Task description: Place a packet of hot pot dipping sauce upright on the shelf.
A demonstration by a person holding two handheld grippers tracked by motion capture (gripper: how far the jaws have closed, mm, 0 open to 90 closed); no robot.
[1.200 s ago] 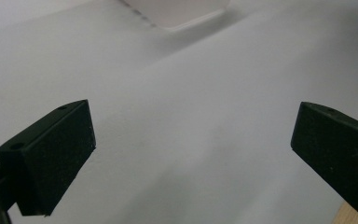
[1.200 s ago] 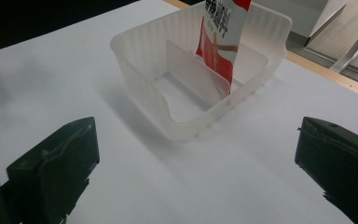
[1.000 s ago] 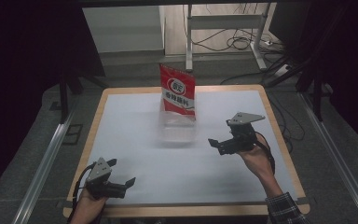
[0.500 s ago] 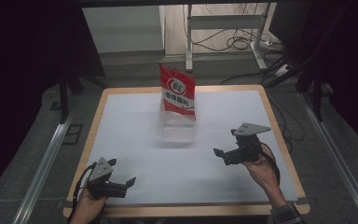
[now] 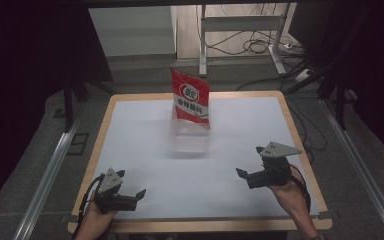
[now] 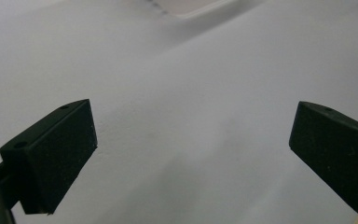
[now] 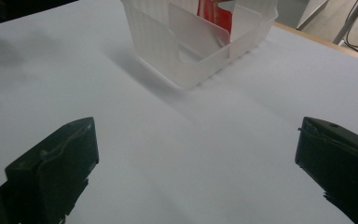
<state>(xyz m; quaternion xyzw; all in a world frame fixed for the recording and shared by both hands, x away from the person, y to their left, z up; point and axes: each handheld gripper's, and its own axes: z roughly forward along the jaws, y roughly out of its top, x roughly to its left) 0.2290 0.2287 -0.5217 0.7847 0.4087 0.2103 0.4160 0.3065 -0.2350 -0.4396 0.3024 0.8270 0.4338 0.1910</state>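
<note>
Your right gripper (image 5: 242, 173) has drawn back toward you and sunk lower over the white table (image 5: 145, 130), ending well apart from the clear bin (image 5: 190, 136) it was nearer a second ago. Its jaws stand wide apart with bare table between them, the bin far ahead of the fingertips (image 7: 58, 161).

The red packet (image 5: 190, 100), standing at the far middle of the tabletop, bears a round white logo and dark characters, too small to read.
</note>
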